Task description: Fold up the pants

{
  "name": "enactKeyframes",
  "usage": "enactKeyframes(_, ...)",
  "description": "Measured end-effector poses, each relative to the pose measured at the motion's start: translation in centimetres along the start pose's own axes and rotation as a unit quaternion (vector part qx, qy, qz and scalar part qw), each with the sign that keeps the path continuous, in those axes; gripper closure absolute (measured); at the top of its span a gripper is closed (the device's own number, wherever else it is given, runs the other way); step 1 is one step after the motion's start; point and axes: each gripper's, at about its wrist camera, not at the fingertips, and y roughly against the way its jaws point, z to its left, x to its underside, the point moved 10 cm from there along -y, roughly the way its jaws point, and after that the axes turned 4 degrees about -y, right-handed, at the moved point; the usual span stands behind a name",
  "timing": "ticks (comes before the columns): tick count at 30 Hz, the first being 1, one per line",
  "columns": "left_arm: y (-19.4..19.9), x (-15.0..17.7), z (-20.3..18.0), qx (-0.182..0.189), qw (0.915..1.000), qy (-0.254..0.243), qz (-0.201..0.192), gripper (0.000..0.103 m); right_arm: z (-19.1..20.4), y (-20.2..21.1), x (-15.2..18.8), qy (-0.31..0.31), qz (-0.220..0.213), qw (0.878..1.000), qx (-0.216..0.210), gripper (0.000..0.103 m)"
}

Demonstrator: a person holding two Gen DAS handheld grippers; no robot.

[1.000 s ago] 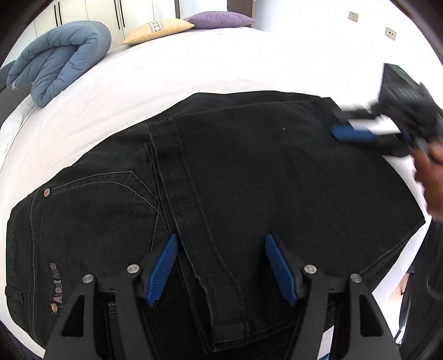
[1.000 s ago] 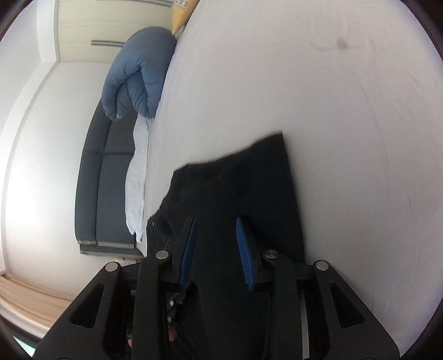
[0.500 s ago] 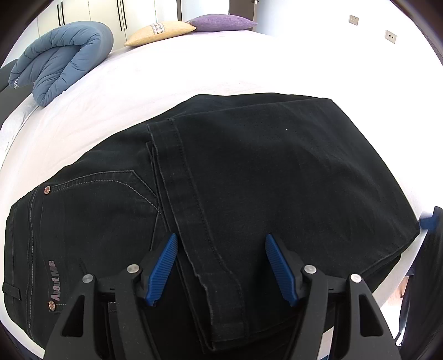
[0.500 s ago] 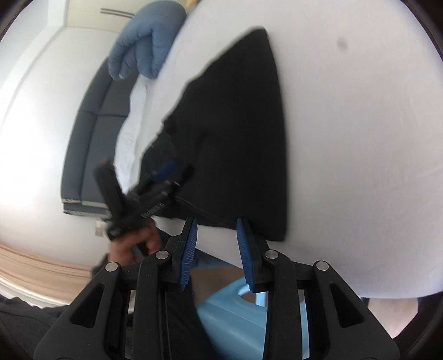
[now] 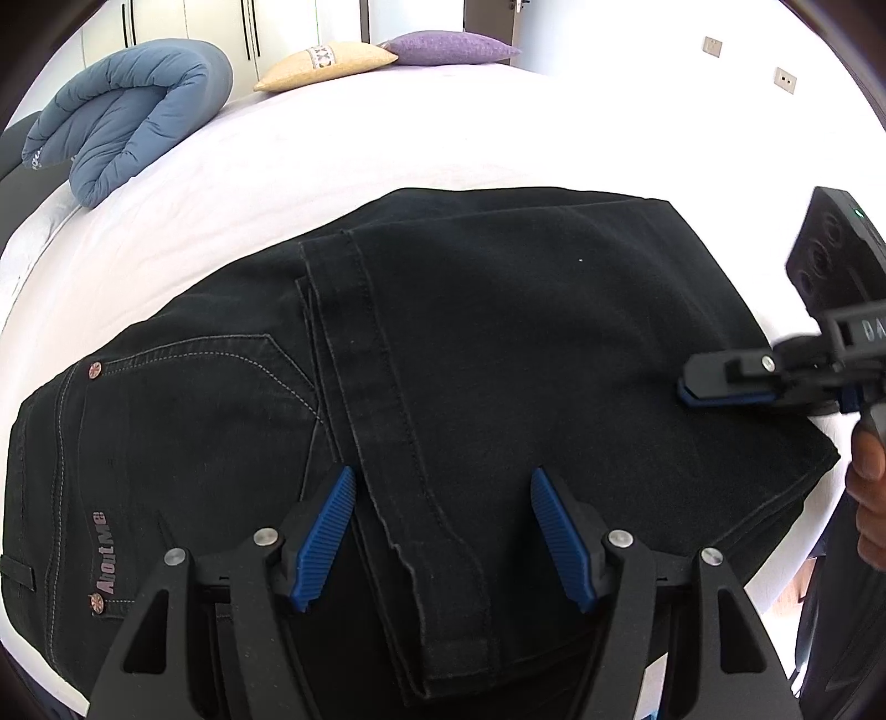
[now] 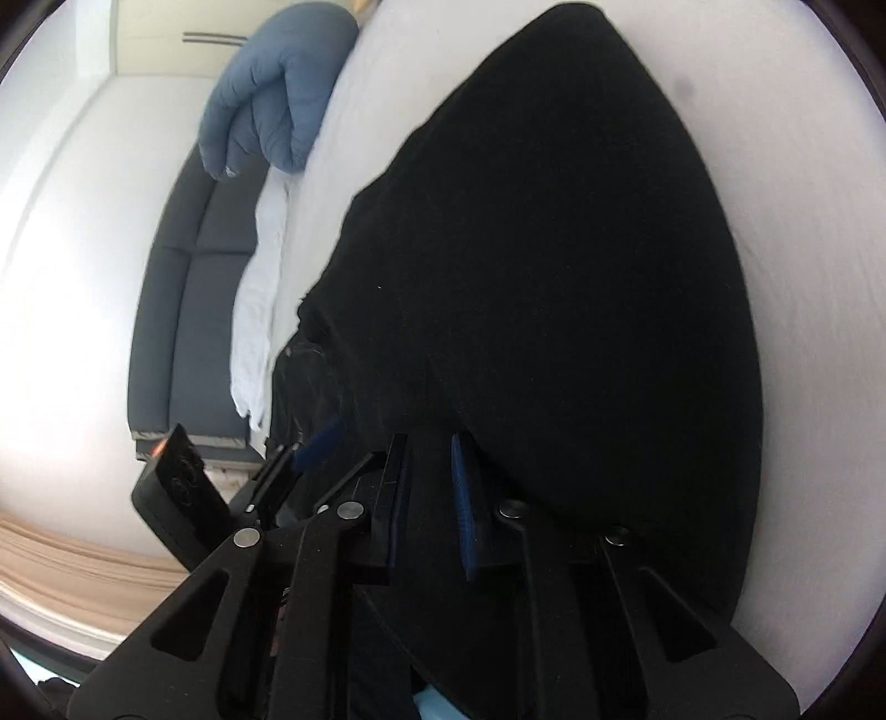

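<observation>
Black jeans (image 5: 498, 343) lie folded on a white bed (image 5: 387, 127), the leg ends laid over the seat, with a hem edge running toward me. My left gripper (image 5: 437, 531) is open and empty, hovering over the near edge of the jeans astride that hem. My right gripper (image 5: 686, 387) comes in from the right, low over the jeans' right fold. In the right wrist view the jeans (image 6: 554, 277) fill the frame and the right gripper (image 6: 429, 498) has its fingers a small gap apart with nothing between them.
A rolled blue duvet (image 5: 127, 111) lies at the bed's far left, with a beige pillow (image 5: 326, 61) and a purple pillow (image 5: 448, 47) at the head. A dark sofa (image 6: 188, 277) stands beside the bed. The bed edge is close on the right.
My right gripper swung off the bed's edge and came back over the jeans' right side. My left gripper has stayed in place and open.
</observation>
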Motion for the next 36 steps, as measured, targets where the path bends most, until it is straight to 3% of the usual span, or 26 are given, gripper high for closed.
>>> enactKeyframes(10,-0.1,0.1,0.0,-0.004,1.0,-0.002,-0.003,0.034,-0.9,3.0,5.0,0.021,0.006,0.999,0.03,0.091)
enactKeyframes(13,-0.1,0.2,-0.1,-0.001,1.0,-0.001,-0.008,0.034,-2.0,4.4,7.7,-0.014,0.005,1.0,0.02,0.091)
enactKeyframes(14,0.0,0.2,-0.1,0.0,0.9999,0.001,-0.011,0.034,-2.5,4.9,8.5,-0.02,0.01,0.999,0.025,0.086)
enactKeyframes(15,0.1,0.3,0.0,0.003,0.9999,0.006,-0.015,0.034,-3.3,5.3,9.4,-0.021,0.011,0.998,0.06,0.086)
enactKeyframes(17,0.5,0.3,0.2,0.011,0.9995,0.02,-0.021,0.034,-2.6,6.6,10.0,-0.013,-0.011,0.997,0.074,0.086)
enactKeyframes(19,1.5,0.4,0.6,0.027,0.9988,0.037,-0.017,0.034,-0.5,8.1,9.7,-0.007,-0.041,0.998,0.047,0.086)
enactKeyframes(21,3.7,0.6,1.5,0.056,0.994,0.083,-0.043,0.034,2.2,9.2,8.4,0.016,-0.074,0.997,0.026,0.081)
enactKeyframes(22,4.9,0.7,2.3,0.064,0.9905,0.105,-0.061,0.032,3.6,9.5,7.6,0.029,-0.09,0.995,0.018,0.063)
enactKeyframes(23,6.7,1.0,3.9,0.07,0.9837,0.14,-0.088,0.026,4.5,9.5,6.8,0.033,-0.102,0.994,0.013,0.023)
enactKeyframes(24,8.1,1.5,5.4,0.069,0.9774,0.169,-0.106,0.021,5.3,9.4,5.9,0.033,-0.118,0.992,0.009,0.002)
enactKeyframes(25,9.5,2.2,7.3,0.065,0.9692,0.202,-0.124,0.016,6.2,9.0,5.0,0.032,-0.128,0.991,-0.001,0.002)
enactKeyframes(27,11.6,3.7,10.9,0.064,0.9516,0.259,-0.152,0.014,7.6,7.1,3.7,0.031,-0.107,0.994,-0.021,0.002)
enactKeyframes(28,12.5,4.8,12.9,0.067,0.9393,0.295,-0.163,0.011,8.1,6.2,3.3,0.029,-0.099,0.994,-0.027,0.002)
enactKeyframes(29,13.2,6.4,15.4,0.072,0.9197,0.344,-0.174,0.01,8.7,4.9,2.6,0.023,-0.09,0.995,-0.036,0.003)
enactKeyframes(32,13.1,10.1,20.3,0.091,0.8733,0.443,-0.182,0.01,10.0,1.0,1.3,0.003,-0.06,0.996,-0.063,0.006)
enactKeyframes(33,12.7,11.0,21.2,0.092,0.865,0.46,-0.177,0.01,10.4,-0.2,1.0,-0.004,-0.053,0.996,-0.074,0.007)
enactKeyframes(36,11.4,13.2,22.9,0.126,0.8293,0.515,-0.178,0.01,10.8,-3.6,0.0,-0.039,-0.036,0.993,-0.104,0.013)
